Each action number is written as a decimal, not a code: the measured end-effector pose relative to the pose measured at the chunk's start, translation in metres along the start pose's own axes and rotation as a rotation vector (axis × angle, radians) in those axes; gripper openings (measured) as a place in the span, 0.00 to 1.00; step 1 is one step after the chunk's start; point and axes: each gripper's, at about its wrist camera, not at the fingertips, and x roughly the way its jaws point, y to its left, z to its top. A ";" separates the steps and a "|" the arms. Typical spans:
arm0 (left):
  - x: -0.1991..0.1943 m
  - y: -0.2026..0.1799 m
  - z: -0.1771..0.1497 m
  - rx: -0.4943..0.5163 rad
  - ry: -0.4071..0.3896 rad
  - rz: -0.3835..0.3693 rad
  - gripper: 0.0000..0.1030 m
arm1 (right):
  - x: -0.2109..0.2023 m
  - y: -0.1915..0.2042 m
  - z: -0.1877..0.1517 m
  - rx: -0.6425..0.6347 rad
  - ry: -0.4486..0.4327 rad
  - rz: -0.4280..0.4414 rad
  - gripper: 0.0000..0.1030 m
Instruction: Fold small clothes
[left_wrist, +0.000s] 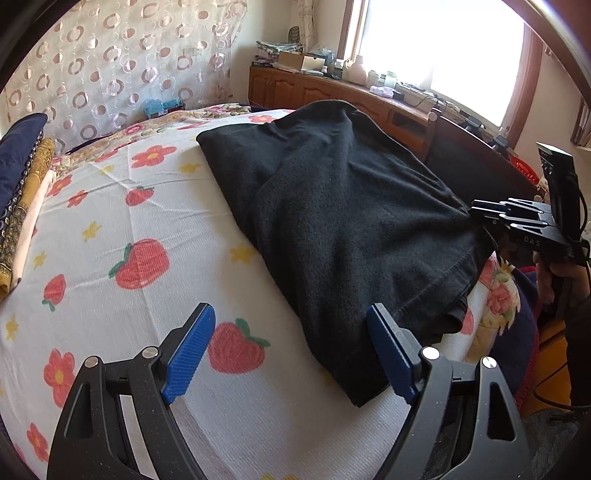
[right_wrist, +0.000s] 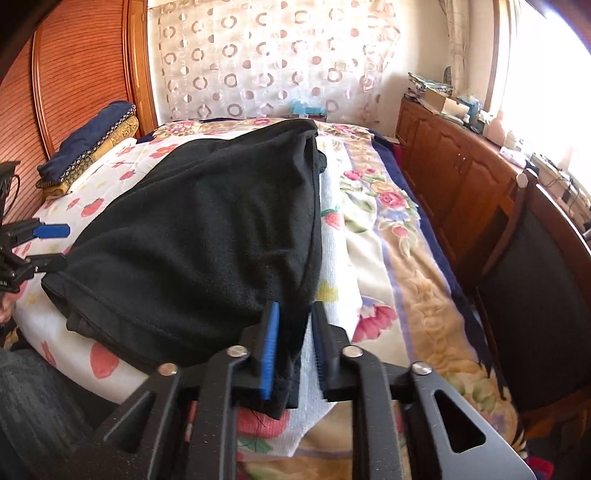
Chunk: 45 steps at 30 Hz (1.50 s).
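Lying folded, fuzzy black garment (right_wrist: 207, 221) on strawberry-print sheet (left_wrist: 147, 206) | writing: unreadable | left gripper (left_wrist: 291, 354) wide, empty | right gripper (right_wrist: 295, 347) narrow around garment's corner, grip unclear

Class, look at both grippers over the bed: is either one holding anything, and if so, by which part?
The left gripper stands open and holds nothing. The black garment has its near corner between the right gripper pads, but a gap shows, so a firm hold cannot be told.
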 end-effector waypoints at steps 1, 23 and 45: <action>0.000 0.000 0.000 0.001 0.000 0.002 0.82 | 0.005 0.004 -0.005 0.005 0.002 -0.001 0.29; -0.002 -0.022 -0.017 0.038 0.030 -0.121 0.15 | 0.008 0.009 -0.014 0.021 0.040 0.087 0.39; -0.050 0.005 0.072 -0.004 -0.197 -0.135 0.08 | -0.023 -0.015 0.034 0.071 -0.204 0.262 0.09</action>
